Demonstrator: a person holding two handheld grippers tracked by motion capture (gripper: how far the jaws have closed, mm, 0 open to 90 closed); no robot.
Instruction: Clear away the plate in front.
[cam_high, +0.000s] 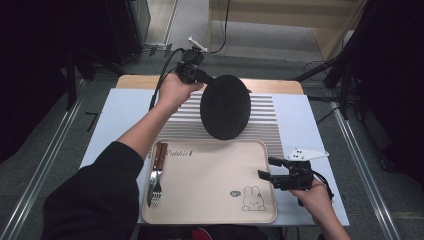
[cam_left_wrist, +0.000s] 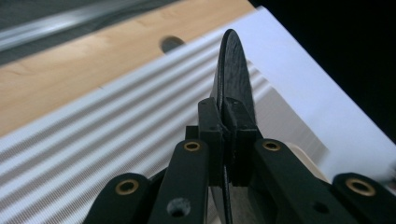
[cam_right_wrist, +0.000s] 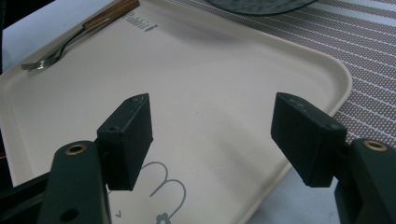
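- Left tool (cam_high: 204, 76) was clamped on the rim of one black plate (cam_high: 226, 106), held on edge above the striped placemat (cam_high: 265, 131).
- Right tool (cam_high: 266, 168) had its jaws apart, with nothing between them, over the one beige tray (cam_high: 210, 175).
- One fork (cam_high: 156, 181) lay on the tray's left side.
- Tray read "Rabbit".

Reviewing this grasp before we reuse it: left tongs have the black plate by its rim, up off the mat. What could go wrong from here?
1. The left tongs pinch only the rim of the black plate, which hangs on edge; it could swing or slip out.
2. Its lower edge sits just above the tray rim; it could clip it on the way down.
3. The fork lies at the tray's left edge; a landing too far left could hit it.
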